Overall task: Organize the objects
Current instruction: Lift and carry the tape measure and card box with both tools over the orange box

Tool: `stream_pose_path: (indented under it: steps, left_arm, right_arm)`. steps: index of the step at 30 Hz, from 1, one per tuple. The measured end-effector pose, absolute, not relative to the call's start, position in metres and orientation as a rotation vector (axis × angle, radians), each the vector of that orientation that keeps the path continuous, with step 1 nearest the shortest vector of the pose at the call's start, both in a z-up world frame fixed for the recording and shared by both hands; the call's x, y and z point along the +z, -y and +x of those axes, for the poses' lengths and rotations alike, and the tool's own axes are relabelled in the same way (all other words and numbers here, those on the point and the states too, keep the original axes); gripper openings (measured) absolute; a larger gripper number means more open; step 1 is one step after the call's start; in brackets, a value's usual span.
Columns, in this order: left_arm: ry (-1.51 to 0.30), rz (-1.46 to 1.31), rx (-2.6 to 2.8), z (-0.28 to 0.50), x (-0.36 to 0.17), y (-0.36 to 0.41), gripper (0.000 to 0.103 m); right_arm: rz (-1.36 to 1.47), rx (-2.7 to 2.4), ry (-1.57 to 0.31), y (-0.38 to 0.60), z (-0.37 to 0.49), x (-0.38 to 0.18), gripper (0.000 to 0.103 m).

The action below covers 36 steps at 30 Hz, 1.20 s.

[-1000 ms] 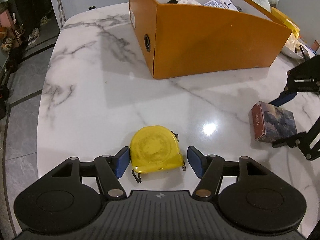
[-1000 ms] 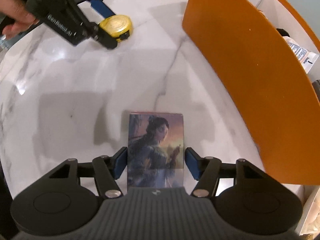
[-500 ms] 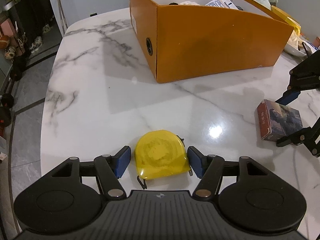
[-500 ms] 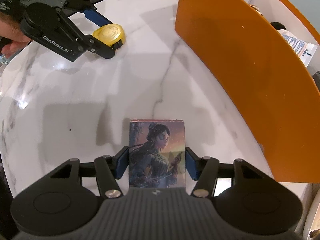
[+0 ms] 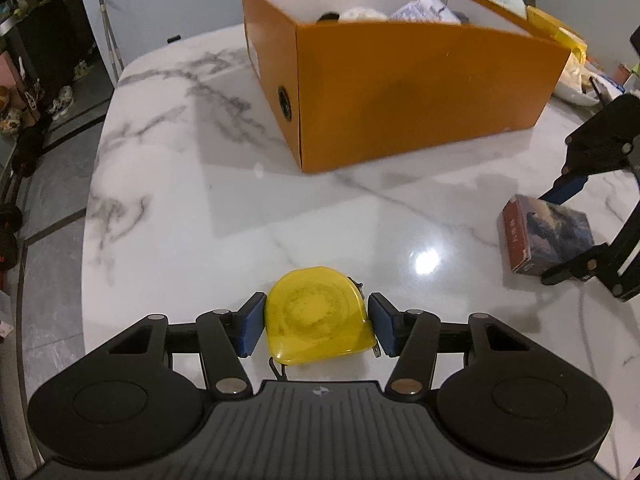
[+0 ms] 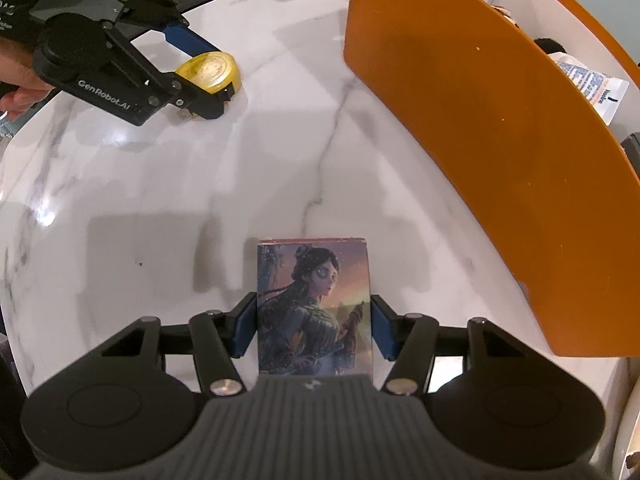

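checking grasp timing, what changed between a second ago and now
The left tool closed its blue pads onto the yellow tape measure, where a gap showed on both sides a second ago. The right tool narrowed onto the picture box, pads now at its edges. Both items are on the marble table as before; the orange box is unchanged.

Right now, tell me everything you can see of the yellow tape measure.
The yellow tape measure lies flat on the white marble table, its round, scuffed, glossy plastic face up. A small metal tab shows at its right edge and a dark clip or loop at its lower left. The left gripper is shut on it, blue pads pressing both sides. It sits apart from the orange box.
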<state>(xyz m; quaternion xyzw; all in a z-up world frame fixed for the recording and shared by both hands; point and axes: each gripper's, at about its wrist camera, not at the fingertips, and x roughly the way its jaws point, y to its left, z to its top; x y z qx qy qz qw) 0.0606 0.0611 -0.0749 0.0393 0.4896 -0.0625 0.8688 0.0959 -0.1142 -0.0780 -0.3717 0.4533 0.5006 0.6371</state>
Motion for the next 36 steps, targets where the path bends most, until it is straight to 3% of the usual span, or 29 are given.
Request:
stream_pose_path:
  steps: [16, 27, 36]
  left_arm:
    - [-0.960, 0.031, -0.139, 0.070, -0.050, -0.056, 0.064]
    - [-0.826, 0.016, -0.180, 0.096, 0.003, -0.027, 0.065]
    - [-0.785, 0.022, -0.204, 0.121, 0.017, -0.005, 0.064]
  right_arm:
    - [-0.770, 1.086, -0.996, 0.137, 0.114, -0.049, 0.059]
    - [-0.627, 1.055, -0.835, 0.147, 0.138, 0.036, 0.059]
    - [-0.594, 1.005, -0.779, 0.149, 0.161, 0.076, 0.059]
